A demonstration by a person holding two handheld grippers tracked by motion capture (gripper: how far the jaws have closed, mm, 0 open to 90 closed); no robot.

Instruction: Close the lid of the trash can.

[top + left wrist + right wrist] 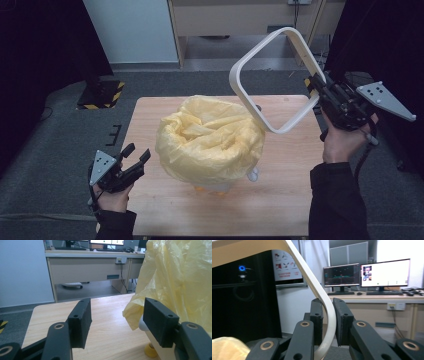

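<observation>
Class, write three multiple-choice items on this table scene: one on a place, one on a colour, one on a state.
1. Where is the white frame? A flat on the table B raised at the table's right, above the bin C on the floor
2. What colour is the bag over the bin? A yellow B blue C black
3. How is the left gripper? A shut on the bag B shut on the frame C open, holding nothing

Answers: B, the right gripper holds it aloft; A, yellow plastic; C, its jaws stand apart.
</observation>
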